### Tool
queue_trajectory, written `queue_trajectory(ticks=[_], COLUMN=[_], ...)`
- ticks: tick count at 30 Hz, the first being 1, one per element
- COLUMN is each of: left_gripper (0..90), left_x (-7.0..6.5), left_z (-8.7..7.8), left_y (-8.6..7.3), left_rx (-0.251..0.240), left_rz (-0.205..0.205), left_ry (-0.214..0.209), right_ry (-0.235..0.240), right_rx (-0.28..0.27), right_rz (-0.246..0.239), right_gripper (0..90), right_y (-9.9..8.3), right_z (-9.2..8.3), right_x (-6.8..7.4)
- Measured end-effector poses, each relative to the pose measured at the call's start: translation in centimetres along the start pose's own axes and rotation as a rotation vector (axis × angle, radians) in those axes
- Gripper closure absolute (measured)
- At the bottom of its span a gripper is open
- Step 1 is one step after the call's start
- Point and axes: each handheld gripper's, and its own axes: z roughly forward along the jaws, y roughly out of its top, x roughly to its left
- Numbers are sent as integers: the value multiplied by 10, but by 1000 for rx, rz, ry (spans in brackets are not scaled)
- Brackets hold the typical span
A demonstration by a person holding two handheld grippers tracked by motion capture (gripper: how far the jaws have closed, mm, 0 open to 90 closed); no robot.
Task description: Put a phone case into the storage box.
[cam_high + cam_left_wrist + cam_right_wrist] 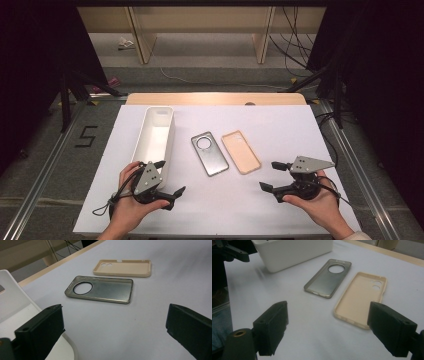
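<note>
On the white counter (280,130) two phone cases lie side by side with their hollow side up: a grey translucent soft phone case with a big round camera hole (209,153) and, just to its right and not touching it, a beige plastic phone case with two small camera holes (241,151). A long white plastic bin (156,135) stands left of them, and it looks empty. The left hand-held gripper (170,177) hovers near the front end of the bin, with its jaws spread wide and nothing between them; in the left gripper view the grey case lies ahead of the jaws. The right hand-held gripper (272,175) waits near the front right of the beige case, also spread wide and empty, and in the right gripper view the near end of this case is between the two jaws but farther away. I judge that the step in hand is the reach for a case, probably to put it into the bin. To do it well, the hand-held gripper should come low over the counter, take one long wall of the case between the jaws, one pad inside and one outside, and close gently, because the thin wall can bend or slide away. The neighbour case should not be pushed.
</note>
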Motion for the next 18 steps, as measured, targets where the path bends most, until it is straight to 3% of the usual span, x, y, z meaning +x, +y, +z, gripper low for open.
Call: queue_trajectory(ticks=[5,7,8,9,13,15,16,18], left_gripper=[12,16,16,18,23,23,24,25], left_x=[0,0,0,-1,-1,-3,-3,-3], left_z=[0,0,0,-1,-1,0,0,1], left_y=[0,1,0,-1,1,1,1,1], left_rx=[-5,-8,-5,-1,-8,-2,2,2], left_rz=[-5,-5,1,-1,-2,5,11,10], left_ry=[0,3,3,1,3,-1,-4,-3], right_ry=[-17,-27,-27,-38,-50,-73,-87,-87], right_rx=[-1,11,11,25,131,163,203,215], right_rz=[3,2,2,10,2,-22,-37,-36], right_gripper=[237,321,321,513,847,898,900,900], right_y=[0,1,1,6,16,18,25,32], right_z=[1,2,2,5,20,25,40,53], right_x=[-2,-2,-2,-3,-3,-2,0,0])
